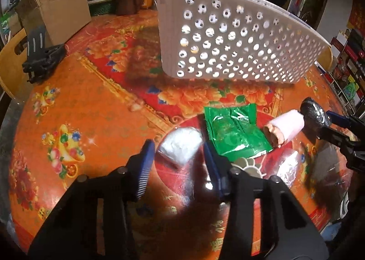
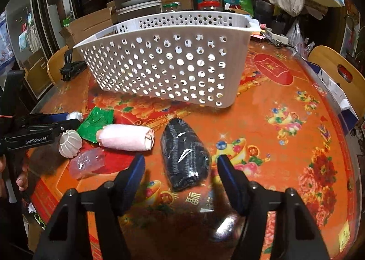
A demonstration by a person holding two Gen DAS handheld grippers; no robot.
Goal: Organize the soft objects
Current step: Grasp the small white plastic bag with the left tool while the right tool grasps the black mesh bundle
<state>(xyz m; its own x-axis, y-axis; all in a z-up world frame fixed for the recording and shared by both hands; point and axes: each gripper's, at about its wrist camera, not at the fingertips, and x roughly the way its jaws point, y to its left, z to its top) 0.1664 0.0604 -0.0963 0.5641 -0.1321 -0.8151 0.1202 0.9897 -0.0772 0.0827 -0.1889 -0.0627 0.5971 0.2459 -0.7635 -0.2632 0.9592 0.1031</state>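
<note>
A white perforated basket (image 1: 228, 38) stands on the table beyond the objects; it also shows in the right wrist view (image 2: 164, 63). My left gripper (image 1: 178, 157) is open, its fingers either side of a white wrapped soft pack (image 1: 180, 145). Right of it lie a green packet (image 1: 235, 132) and a pink rolled towel (image 1: 285, 127). My right gripper (image 2: 180, 168) is open around a black knitted bundle in clear wrap (image 2: 184, 157). The pink towel (image 2: 125, 137), green packet (image 2: 95, 123), a white ribbed ball (image 2: 69, 143) and a clear pink pack (image 2: 87, 163) lie to its left.
The round table has an orange and red flowered cover (image 1: 91, 111). A black stand (image 1: 42, 56) and a cardboard box (image 1: 61, 6) sit at the far left. Wooden chairs (image 2: 337, 70) stand at the table's edge. Cluttered shelves and bags fill the background.
</note>
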